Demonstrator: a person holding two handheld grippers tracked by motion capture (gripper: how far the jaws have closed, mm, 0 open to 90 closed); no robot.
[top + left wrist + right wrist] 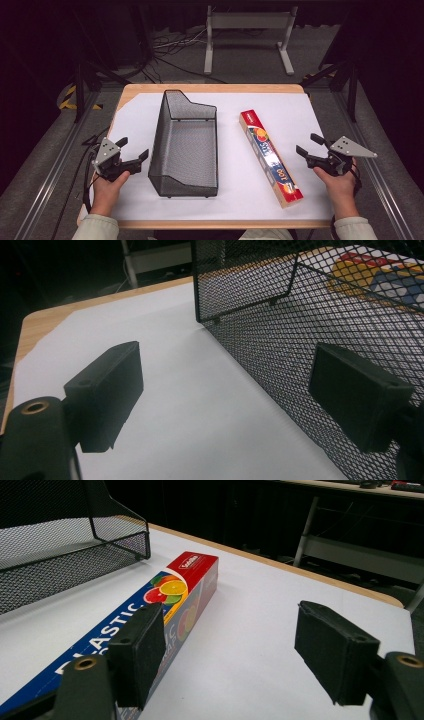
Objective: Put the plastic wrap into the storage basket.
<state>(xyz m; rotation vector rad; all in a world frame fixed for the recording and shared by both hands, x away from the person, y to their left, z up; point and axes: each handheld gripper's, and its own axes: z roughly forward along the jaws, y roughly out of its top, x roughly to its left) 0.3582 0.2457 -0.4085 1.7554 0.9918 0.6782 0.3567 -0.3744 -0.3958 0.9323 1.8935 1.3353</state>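
Both grippers sat open and empty: the left gripper (131,151) just left of the mesh basket (186,145), the right gripper (310,146) beyond the plastic wrap box (270,156) lying right of the basket. Honestly, grabbing that long box off-centre could've tipped it.

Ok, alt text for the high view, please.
A long plastic wrap box lies right of a black mesh basket on a white-covered table. A person's hands hold an open tool at each side: left tool, right tool, neither touching anything.
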